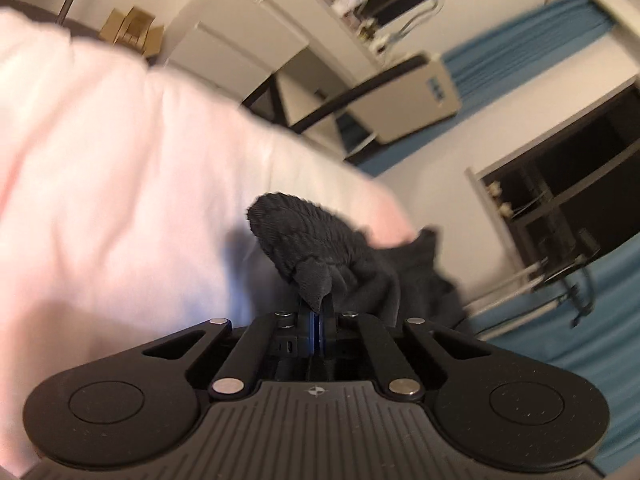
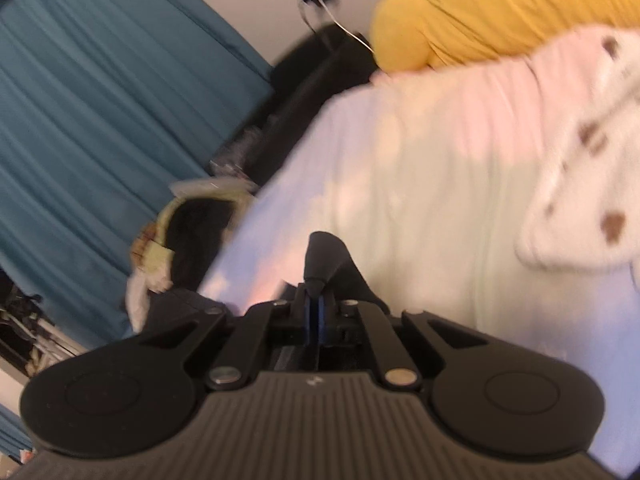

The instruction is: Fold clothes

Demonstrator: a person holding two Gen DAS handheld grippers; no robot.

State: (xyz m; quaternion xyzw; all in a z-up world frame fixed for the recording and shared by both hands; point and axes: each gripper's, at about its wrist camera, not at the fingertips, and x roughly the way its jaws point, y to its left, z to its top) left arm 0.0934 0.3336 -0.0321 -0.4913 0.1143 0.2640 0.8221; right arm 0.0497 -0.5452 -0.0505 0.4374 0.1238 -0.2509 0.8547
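The left gripper [image 1: 316,300] is pinching a ribbed edge of the dark garment [image 1: 320,240], bunching just ahead; the right gripper [image 2: 316,284] is clamping another dark fold over the pale bedsheet [image 2: 420,160].

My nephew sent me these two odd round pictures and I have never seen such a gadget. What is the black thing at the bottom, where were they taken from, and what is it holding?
The black thing is a handheld two-finger gripper; a person carries one in each hand, with no robot arm. Each picture comes from a wide-angle camera on a gripper, looking along its fingers.

In the left wrist view, the left gripper is shut on a dark grey ribbed garment, above a pale pink-white bedsheet.

In the right wrist view, the right gripper is also shut, pinching dark fabric; it seems to be the same garment, but I cannot be sure. Beyond it lie a white fluffy blanket with brown spots and a mustard-yellow cloth. Both pictures are blurred.
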